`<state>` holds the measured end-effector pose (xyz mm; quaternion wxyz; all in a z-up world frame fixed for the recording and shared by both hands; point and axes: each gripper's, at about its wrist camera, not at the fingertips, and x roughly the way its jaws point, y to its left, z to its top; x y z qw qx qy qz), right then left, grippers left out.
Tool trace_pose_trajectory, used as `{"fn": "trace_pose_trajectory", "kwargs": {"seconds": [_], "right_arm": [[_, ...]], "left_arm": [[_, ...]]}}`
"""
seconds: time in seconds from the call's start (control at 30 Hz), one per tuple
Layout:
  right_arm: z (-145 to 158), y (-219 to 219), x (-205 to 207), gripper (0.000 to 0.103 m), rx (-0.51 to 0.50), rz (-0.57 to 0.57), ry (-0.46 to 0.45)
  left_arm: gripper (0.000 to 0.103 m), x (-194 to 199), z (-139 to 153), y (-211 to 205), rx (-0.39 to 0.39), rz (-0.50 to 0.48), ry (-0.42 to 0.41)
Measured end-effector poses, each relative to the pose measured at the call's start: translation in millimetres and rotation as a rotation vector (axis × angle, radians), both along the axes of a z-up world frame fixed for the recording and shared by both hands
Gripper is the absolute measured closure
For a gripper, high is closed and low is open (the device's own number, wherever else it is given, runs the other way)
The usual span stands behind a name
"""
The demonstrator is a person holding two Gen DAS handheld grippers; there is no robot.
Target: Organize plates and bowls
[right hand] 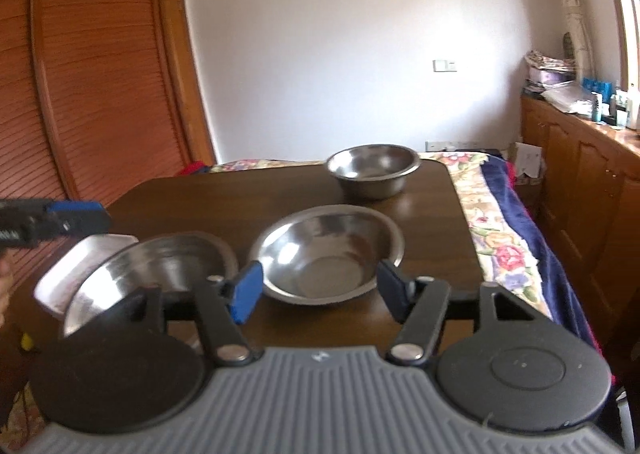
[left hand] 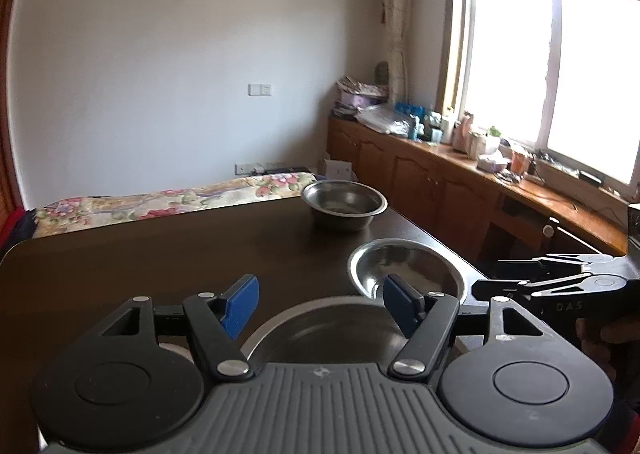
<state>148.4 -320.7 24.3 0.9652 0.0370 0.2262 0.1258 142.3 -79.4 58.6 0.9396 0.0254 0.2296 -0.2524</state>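
On the dark wooden table (right hand: 192,202) stand three steel bowls. A deep bowl (right hand: 374,170) (left hand: 344,206) is at the far edge. A shallow bowl (right hand: 326,254) (left hand: 404,270) lies mid-table, just ahead of my right gripper (right hand: 319,292), which is open with nothing between its blue pads. A third bowl (right hand: 160,266) (left hand: 320,330) sits tilted on a rectangular steel tray (right hand: 84,262) at the near left. My left gripper (left hand: 320,308) (right hand: 76,218) hovers open just above this bowl, clear of it. The right gripper (left hand: 490,278) shows at the right edge of the left wrist view.
A floral bedspread (right hand: 496,238) lies beyond and right of the table. Wooden louvred wardrobe doors (right hand: 80,94) stand on the left. A cluttered wooden cabinet (left hand: 460,182) runs under the window. The table's left half (left hand: 140,254) is bare wood.
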Motion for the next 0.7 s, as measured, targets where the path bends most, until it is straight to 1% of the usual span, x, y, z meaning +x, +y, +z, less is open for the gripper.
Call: {"fn": "trace_pose_trajectory", "kwargs": {"seconds": [0.07, 0.13, 0.2, 0.37, 0.43, 0.53, 0.7], "right_arm": [[-4.9, -6.6, 7.2, 0.036, 0.016, -0.012, 0.010], [-8.9, -12.4, 14.2, 0.030, 0.032, -0.021, 0.015], [-12.3, -17.3, 21.2, 0.030, 0.040, -0.028, 0.015], [-20.7, -28.8, 34.8, 0.030, 0.078, -0.028, 0.028], [-23.8, -31.3, 39.1, 0.030, 0.100, -0.021, 0.039], [-26.9, -35.5, 45.5, 0.030, 0.165, 0.001, 0.075], [-26.0, -34.2, 49.1, 0.030, 0.120, -0.002, 0.067]], "left_arm": [[0.007, 10.5, 1.1, -8.9, 0.022, -0.034, 0.011], [0.009, 19.9, 1.0, -15.7, 0.044, -0.056, 0.023], [0.014, 29.1, 1.2, -22.5, 0.074, -0.076, 0.030], [0.018, 52.6, 0.7, -38.6, 0.158, -0.121, 0.047], [0.019, 62.9, -1.3, -43.2, 0.184, -0.134, 0.061], [0.021, 77.1, -5.9, -48.2, 0.207, -0.158, 0.096], [0.022, 96.2, -11.7, -60.2, 0.244, -0.178, 0.128]]}}
